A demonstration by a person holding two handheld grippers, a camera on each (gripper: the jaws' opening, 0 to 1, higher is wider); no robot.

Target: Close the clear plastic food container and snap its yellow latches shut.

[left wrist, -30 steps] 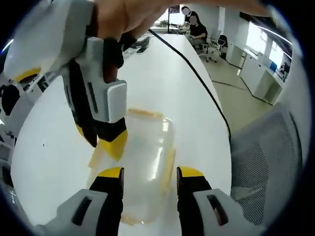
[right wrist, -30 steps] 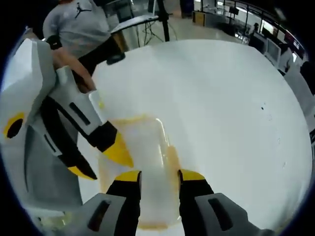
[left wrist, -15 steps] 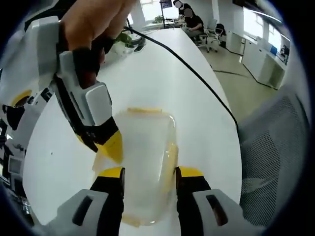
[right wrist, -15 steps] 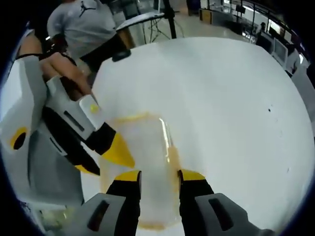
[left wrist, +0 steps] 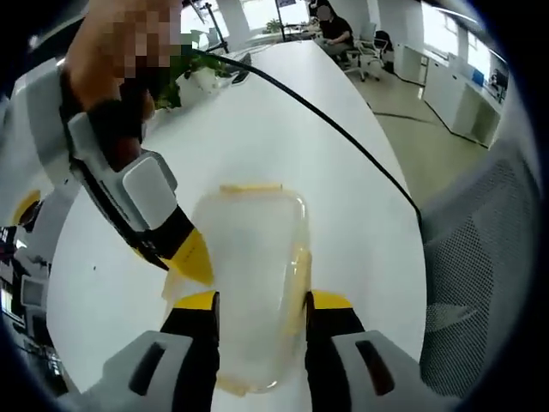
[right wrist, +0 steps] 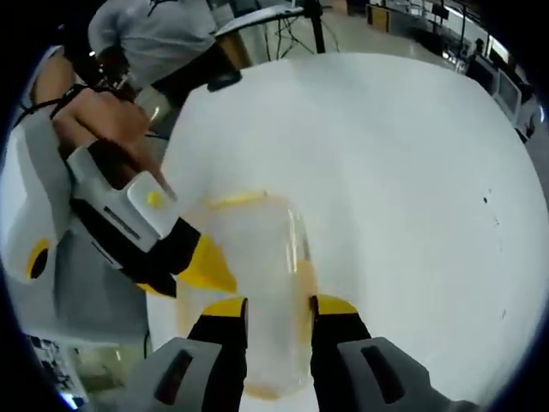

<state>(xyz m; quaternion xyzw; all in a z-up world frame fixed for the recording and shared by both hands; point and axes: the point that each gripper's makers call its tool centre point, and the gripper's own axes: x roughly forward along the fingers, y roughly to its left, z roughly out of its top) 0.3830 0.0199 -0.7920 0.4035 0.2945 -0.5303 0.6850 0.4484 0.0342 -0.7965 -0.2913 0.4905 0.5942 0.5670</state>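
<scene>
In the left gripper view, my left gripper (left wrist: pixel 255 302) hangs over a white table (left wrist: pixel 343 172) with its two yellow-tipped jaws apart, straddling the near end of the clear plastic food container (left wrist: pixel 253 275), which lies flat on the table with its lid on. My right gripper (left wrist: pixel 184 255) reaches in from the left, its tips at the container's left long edge, where a yellow latch (left wrist: pixel 171 279) sits; compared with a second ago, those tips have slid a little lower and further out along that side, and I cannot tell whether its jaws are apart or together. Another latch (left wrist: pixel 250 186) shows at the far end, and a third (left wrist: pixel 298 270) on the right side. In the right gripper view, my right gripper (right wrist: pixel 270 305) has jaws apart over the container (right wrist: pixel 253 283), and my left gripper (right wrist: pixel 202 266) rests against its left side. I judge the lid is down and latching is underway, with no latch clearly snapped yet.
</scene>
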